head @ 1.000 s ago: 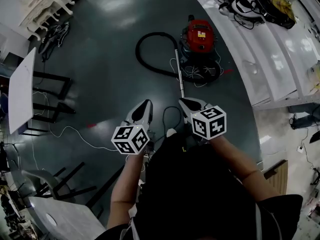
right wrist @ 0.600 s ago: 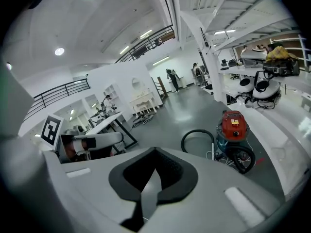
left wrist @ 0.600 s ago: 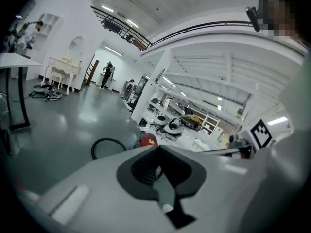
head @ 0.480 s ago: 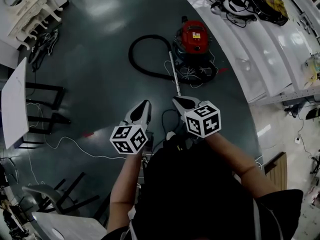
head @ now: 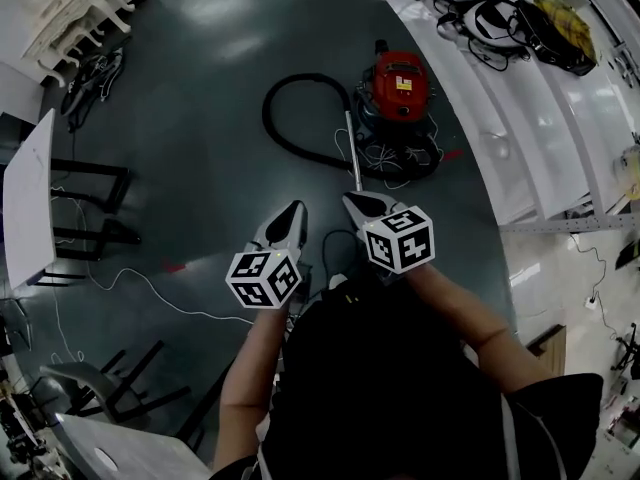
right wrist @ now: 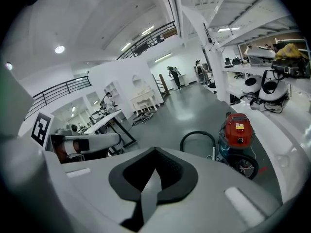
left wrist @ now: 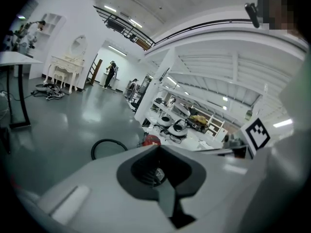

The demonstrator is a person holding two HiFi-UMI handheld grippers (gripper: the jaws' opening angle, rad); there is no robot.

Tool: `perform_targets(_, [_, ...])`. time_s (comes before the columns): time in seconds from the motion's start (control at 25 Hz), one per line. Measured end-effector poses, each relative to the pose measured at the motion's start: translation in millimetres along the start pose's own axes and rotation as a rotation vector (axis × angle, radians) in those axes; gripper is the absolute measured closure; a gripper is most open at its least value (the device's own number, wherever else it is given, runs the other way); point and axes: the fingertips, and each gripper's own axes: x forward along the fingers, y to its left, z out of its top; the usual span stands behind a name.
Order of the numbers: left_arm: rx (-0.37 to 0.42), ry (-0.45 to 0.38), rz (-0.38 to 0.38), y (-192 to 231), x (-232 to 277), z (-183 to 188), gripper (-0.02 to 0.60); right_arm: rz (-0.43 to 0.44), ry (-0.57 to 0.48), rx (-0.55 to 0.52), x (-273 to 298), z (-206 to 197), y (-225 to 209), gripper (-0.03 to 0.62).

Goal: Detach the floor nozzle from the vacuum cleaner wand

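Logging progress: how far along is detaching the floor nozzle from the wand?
Nothing looks done: the left gripper and right gripper are shut and empty, short of the wand beside the red vacuum cleaner. Left to do: grasping the wand and pulling off the nozzle, which isn't visible.

Left grey-and-white claw (head: 292,211) and right grey-and-white claw (head: 352,202) were side by side, pointing forward and downward. Both sets of jaws were closed and empty. Bare left forearm (head: 246,363) and bare right forearm (head: 468,318) were extended.

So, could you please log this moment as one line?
left gripper shut, empty | right gripper shut, empty | vacuum cleaner ahead, untouched
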Motion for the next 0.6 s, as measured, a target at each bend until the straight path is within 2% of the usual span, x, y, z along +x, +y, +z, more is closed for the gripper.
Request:
perform_targets(0.2, [-0.019, 0.003, 0.065, 10, 43, 16, 0.574, 0.036, 0.025, -0.023, 19, 29, -34, 0.600])
perform_targets(0.6, [-0.041, 0.043, 0.106, 2, 140, 36, 0.574, 0.055, 0.085, -0.046, 44, 72, -121, 0.600])
